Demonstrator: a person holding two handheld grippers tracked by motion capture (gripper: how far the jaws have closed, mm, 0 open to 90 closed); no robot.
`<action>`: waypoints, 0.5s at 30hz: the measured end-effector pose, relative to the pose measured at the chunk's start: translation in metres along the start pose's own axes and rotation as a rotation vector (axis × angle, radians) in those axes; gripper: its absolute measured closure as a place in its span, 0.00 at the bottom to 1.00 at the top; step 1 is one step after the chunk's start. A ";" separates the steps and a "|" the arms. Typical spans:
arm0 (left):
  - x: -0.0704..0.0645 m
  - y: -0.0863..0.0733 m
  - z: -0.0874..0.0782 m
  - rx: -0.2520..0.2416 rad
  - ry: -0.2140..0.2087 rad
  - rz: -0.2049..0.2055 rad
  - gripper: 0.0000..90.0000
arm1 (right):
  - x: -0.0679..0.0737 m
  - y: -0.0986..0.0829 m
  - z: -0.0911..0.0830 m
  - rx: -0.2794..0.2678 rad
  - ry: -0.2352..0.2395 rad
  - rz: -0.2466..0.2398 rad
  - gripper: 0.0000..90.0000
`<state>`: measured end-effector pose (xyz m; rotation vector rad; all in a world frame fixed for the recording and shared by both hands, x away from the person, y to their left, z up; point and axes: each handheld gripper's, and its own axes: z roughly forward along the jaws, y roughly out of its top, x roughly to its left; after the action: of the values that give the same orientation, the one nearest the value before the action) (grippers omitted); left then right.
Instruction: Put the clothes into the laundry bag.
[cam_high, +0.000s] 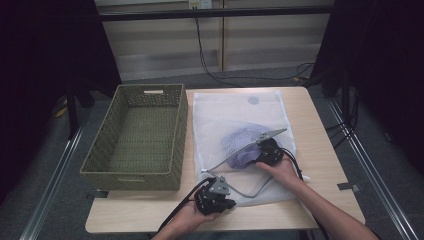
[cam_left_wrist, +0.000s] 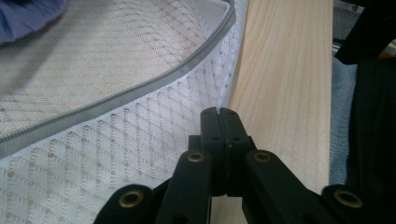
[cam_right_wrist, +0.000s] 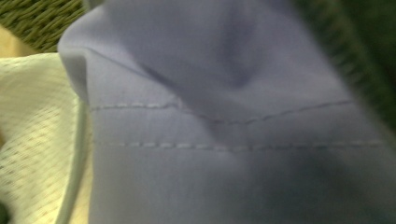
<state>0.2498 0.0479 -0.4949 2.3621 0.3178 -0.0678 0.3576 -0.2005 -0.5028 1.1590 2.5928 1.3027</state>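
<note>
Overhead, a white mesh bag (cam_high: 235, 135) lay flat on the wooden bench (cam_high: 320, 150), just right of a woven green basket (cam_high: 137, 137). Its grey zipper (cam_left_wrist: 116, 100) was undone along the near left edge, and a lilac cloth (cam_high: 242, 145) sat partly inside that opening. The left gripper (cam_high: 227, 204) rested at the bag's near edge, its jaws pressed together with nothing visible between them. The right gripper (cam_high: 256, 156) sat at the bag's opening against the cloth; stitched lilac fabric covered its camera, so I cannot tell how its jaws stood.
</note>
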 end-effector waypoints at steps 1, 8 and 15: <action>0.000 0.000 0.000 0.000 0.000 0.000 1.00 | -0.002 0.001 0.000 -0.007 -0.004 0.008 1.00; 0.000 0.000 0.000 -0.004 -0.002 -0.001 1.00 | -0.008 0.008 0.005 -0.018 -0.019 0.034 1.00; 0.001 0.000 -0.001 0.009 -0.004 -0.002 1.00 | -0.007 0.009 0.005 -0.013 -0.008 0.027 0.94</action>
<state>0.2510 0.0483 -0.4944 2.3705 0.3189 -0.0749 0.3694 -0.1983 -0.5017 1.1989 2.5683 1.3142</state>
